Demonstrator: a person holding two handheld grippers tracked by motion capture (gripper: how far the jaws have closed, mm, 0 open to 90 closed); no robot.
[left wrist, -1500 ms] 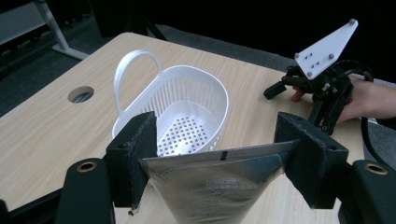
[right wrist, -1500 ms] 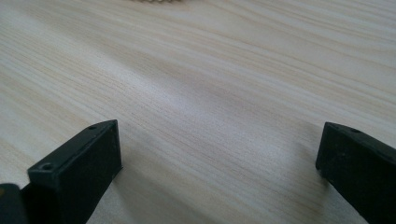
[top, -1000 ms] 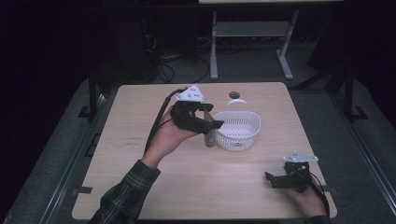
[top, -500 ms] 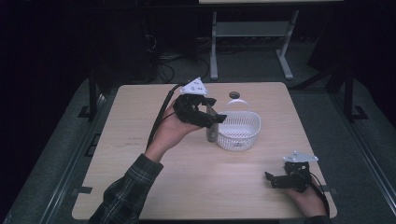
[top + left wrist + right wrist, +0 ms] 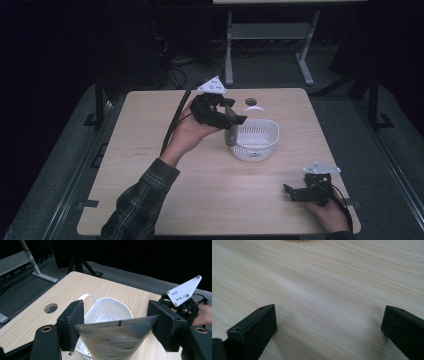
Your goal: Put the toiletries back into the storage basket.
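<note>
My left gripper [image 5: 231, 116] hangs above the table's middle, shut on the top edge of a silver foil pouch [image 5: 231, 134] that dangles against the left side of a white plastic basket [image 5: 256, 142]. In the left gripper view the pouch [image 5: 117, 340] spans the gap between the two jaws of the left gripper [image 5: 117, 323], with the basket [image 5: 125, 309] right behind and below it. My right gripper [image 5: 295, 192] rests low at the table's front right, open. In the right gripper view the right gripper [image 5: 330, 316] has bare wood between its jaws.
A round cable hole [image 5: 250, 101] sits in the tabletop [image 5: 150, 130] just behind the basket's handle [image 5: 256, 108]. A cable trails from the left gripper toward the table's far edge. A desk frame [image 5: 270, 35] stands on the floor beyond the table. The right gripper [image 5: 185, 302] shows far off in the left gripper view.
The left gripper has risen and shifted slightly right with the pouch, bringing it against the basket's side. The right gripper has not moved.
</note>
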